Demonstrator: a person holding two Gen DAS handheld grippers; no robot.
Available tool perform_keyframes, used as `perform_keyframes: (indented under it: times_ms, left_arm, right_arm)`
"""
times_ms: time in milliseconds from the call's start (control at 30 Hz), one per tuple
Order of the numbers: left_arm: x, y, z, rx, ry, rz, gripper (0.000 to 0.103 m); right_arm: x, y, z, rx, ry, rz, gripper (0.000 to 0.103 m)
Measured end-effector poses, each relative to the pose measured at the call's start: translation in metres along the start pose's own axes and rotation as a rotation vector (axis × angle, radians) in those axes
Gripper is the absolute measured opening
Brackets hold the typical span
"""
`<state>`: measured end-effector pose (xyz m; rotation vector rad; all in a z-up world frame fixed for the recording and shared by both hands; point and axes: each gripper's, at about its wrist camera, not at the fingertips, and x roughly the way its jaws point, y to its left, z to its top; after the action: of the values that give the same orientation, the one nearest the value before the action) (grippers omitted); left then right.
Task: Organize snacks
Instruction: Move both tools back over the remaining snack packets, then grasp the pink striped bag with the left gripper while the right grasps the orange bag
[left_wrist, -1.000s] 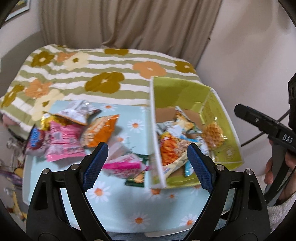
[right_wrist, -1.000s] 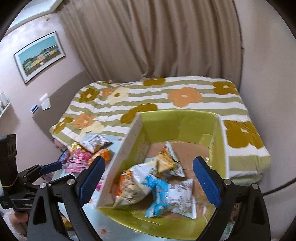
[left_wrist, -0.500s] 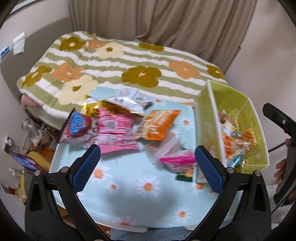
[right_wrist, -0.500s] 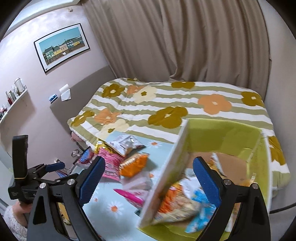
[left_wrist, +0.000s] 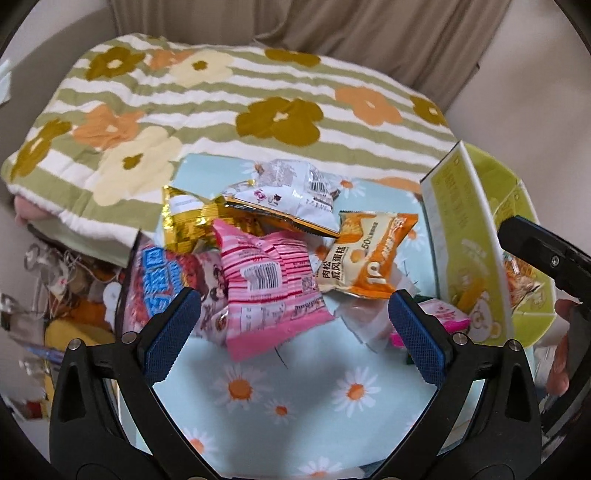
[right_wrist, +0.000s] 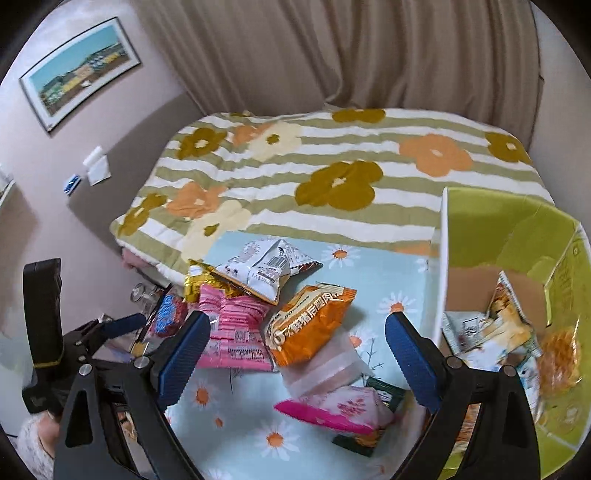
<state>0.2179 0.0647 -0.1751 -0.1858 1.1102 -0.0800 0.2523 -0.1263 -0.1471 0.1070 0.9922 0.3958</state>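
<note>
Both views have swung away from the lime-green cardboard box (right_wrist: 517, 236) and onto the loose pile on the pale blue daisy-print tablecloth (left_wrist: 258, 398); a second ago the box filled my frames, now it sits at the right edge. That tells me I am lining up for another pick. My left gripper (left_wrist: 295, 332) has spread wider than it was and hangs released with nothing between its blue pads, poised above the pink striped snack packet (left_wrist: 269, 291). My right gripper (right_wrist: 295, 354) is released too, empty, over the orange crinkled packet (right_wrist: 310, 321) and the clear plastic pouch (right_wrist: 325, 365) beside it. A magenta packet (right_wrist: 332, 406) lies nearest the box wall, and a white printed bag (left_wrist: 288, 192) rests on a gold foil bag (left_wrist: 184, 218) at the far side of the pile, with a red-and-blue bag (left_wrist: 159, 280) at the left table edge. Several snacks already lie inside the box, so by my reckoning the job is partway through.
</note>
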Motion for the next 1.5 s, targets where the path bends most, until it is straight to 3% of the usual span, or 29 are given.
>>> perform_keyframes:
  times_ms: [267, 533, 600, 933, 1100, 1500]
  left_arm:
    - [0.059, 0.009, 0.011, 0.039, 0.082, 0.027, 0.099]
    - [0.089, 0.012, 0.016, 0.018, 0.123, 0.050, 0.096]
    - [0.093, 0.010, 0.017, 0.013, 0.114, 0.071, 0.089]
    - [0.118, 0.006, 0.015, 0.007, 0.158, 0.142, 0.087]
    - [0.123, 0.005, 0.014, 0.013, 0.168, 0.163, 0.077]
    - [0.111, 0.010, 0.011, -0.021, 0.179, 0.099, 0.067]
  right_arm:
    - [0.039, 0.005, -0.005, 0.083, 0.038, -0.107, 0.095]
    - [0.070, 0.011, -0.008, 0.038, 0.073, -0.155, 0.095]
    - [0.076, 0.008, -0.007, 0.034, 0.089, -0.150, 0.095]
    - [0.111, -0.009, -0.006, 0.056, 0.167, -0.090, 0.095]
    - [0.122, -0.014, -0.004, 0.037, 0.187, -0.076, 0.095]
    - [0.141, -0.013, -0.005, 0.006, 0.211, -0.023, 0.095]
